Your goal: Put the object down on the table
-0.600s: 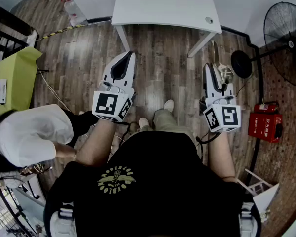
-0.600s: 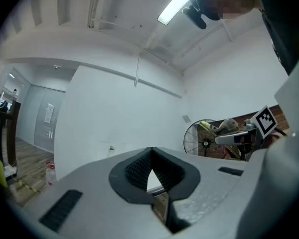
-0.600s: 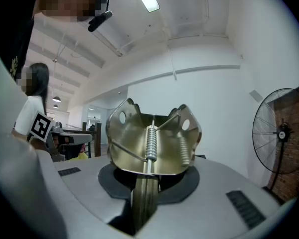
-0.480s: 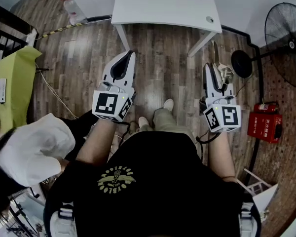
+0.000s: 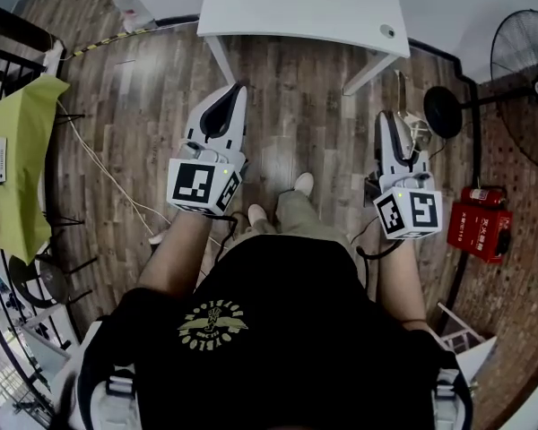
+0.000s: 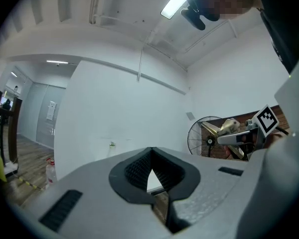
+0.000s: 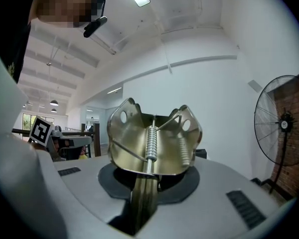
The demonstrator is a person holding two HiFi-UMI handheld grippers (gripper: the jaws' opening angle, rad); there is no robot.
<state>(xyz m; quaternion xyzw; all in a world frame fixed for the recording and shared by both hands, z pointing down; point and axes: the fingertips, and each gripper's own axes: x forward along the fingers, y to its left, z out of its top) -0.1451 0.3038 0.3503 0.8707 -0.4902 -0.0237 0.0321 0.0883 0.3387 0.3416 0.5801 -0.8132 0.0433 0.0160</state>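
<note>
A brass-coloured metal spring clamp (image 7: pixel 152 143) stands between the jaws of my right gripper (image 7: pixel 144 185), which is shut on its lower handle, with the spring and the two pierced wings sticking up. In the head view the clamp (image 5: pixel 403 124) juts past the right gripper (image 5: pixel 390 124), held in the air over the wooden floor, short of the white table (image 5: pixel 296 7). My left gripper (image 5: pixel 236 92) hovers at the same height to the left. Its jaws (image 6: pixel 150 176) are shut with nothing in them.
The table's white leg (image 5: pixel 363 77) slants down near the right gripper. A standing fan (image 5: pixel 529 61) and a red box (image 5: pixel 480 222) are at the right. A yellow-green cloth (image 5: pixel 18 168), a cable (image 5: pixel 103 168) and a bottle (image 5: pixel 130 3) are at the left.
The person in white at the lower left has left the view. The view has shifted slightly; both grippers stay in nearly the same place, the clamp still held.
</note>
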